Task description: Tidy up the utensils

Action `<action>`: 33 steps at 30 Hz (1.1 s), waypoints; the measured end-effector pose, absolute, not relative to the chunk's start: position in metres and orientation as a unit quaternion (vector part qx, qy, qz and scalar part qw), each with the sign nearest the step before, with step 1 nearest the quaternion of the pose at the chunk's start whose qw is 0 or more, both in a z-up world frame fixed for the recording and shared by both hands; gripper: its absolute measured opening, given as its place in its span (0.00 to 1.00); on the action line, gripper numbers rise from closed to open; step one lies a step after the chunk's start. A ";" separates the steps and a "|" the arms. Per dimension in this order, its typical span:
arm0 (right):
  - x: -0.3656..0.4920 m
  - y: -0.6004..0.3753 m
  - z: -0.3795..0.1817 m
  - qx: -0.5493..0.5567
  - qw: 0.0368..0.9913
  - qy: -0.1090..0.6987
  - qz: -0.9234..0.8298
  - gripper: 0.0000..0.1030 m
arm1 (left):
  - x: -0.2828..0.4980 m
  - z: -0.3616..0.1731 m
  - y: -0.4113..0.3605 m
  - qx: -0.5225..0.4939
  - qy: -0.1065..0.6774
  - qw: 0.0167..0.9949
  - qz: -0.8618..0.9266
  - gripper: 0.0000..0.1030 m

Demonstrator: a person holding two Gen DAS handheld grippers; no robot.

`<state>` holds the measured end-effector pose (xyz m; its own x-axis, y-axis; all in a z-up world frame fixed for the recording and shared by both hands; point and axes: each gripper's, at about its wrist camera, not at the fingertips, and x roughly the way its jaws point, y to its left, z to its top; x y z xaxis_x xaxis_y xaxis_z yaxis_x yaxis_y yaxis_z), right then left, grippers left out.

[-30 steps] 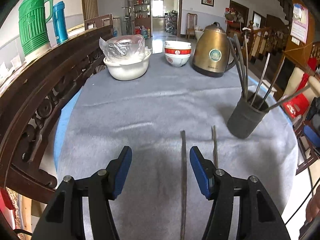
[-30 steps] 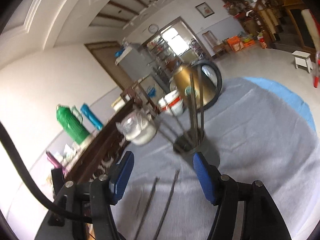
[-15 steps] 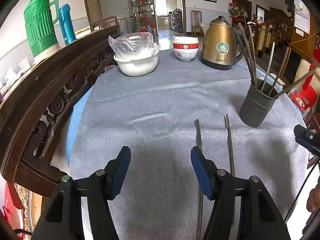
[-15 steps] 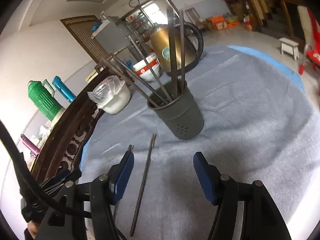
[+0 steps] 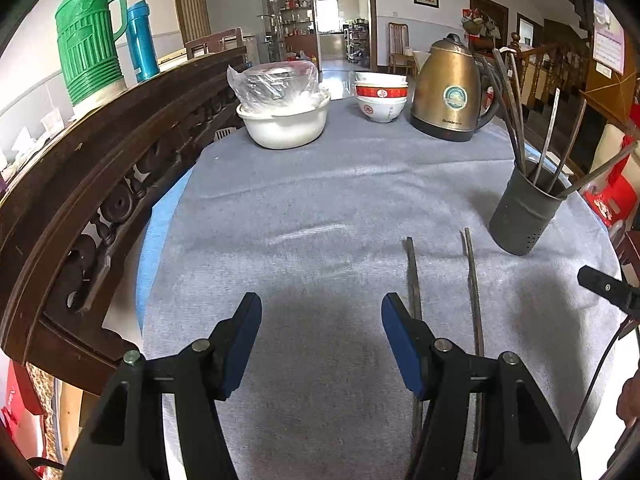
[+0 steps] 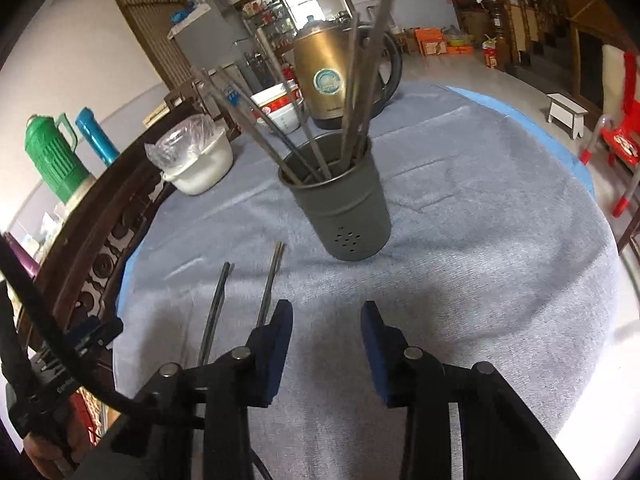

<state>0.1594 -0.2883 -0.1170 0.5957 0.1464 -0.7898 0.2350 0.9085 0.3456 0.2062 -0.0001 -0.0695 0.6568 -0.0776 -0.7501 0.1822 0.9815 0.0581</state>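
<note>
Two dark chopsticks lie on the grey cloth: the left chopstick (image 5: 414,280) (image 6: 216,304) and the right chopstick (image 5: 473,280) (image 6: 270,284). A dark grey utensil holder (image 5: 524,208) (image 6: 344,212) stands upright beyond them with several chopsticks in it. My left gripper (image 5: 320,340) is open and empty, low over the cloth, its right finger over the left chopstick. My right gripper (image 6: 326,344) is partly open and empty, just in front of the holder, its left finger beside the right chopstick.
A brass kettle (image 5: 450,88) (image 6: 332,76), stacked red-and-white bowls (image 5: 381,96) and a white bowl under plastic (image 5: 284,120) (image 6: 196,156) stand at the far side. A carved wooden rail (image 5: 80,184) runs along the left, with a green thermos (image 5: 86,40) behind it.
Both grippers have come lower and nearer the table. The right gripper has swung down toward the holder and its jaws have narrowed. The chopsticks have not moved.
</note>
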 end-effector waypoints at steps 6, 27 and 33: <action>0.166 -0.277 -0.121 0.213 0.860 0.464 -0.016 0.38 | 0.206 -0.072 0.002 0.064 0.410 0.907 -0.077 0.61; 0.173 -0.250 -0.123 0.187 0.864 0.468 -0.005 0.38 | 0.200 -0.078 0.018 0.080 0.394 0.914 -0.061 0.62; 0.176 -0.249 -0.126 0.193 0.854 0.483 -0.004 0.38 | 0.198 -0.080 0.020 0.076 0.394 0.912 -0.080 0.62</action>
<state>0.1762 -0.2491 -0.1260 0.5343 0.1796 -0.8260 0.1922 0.9258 0.3256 0.1981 0.0201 -0.0795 0.6767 -0.0855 -0.7313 0.2056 0.9757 0.0762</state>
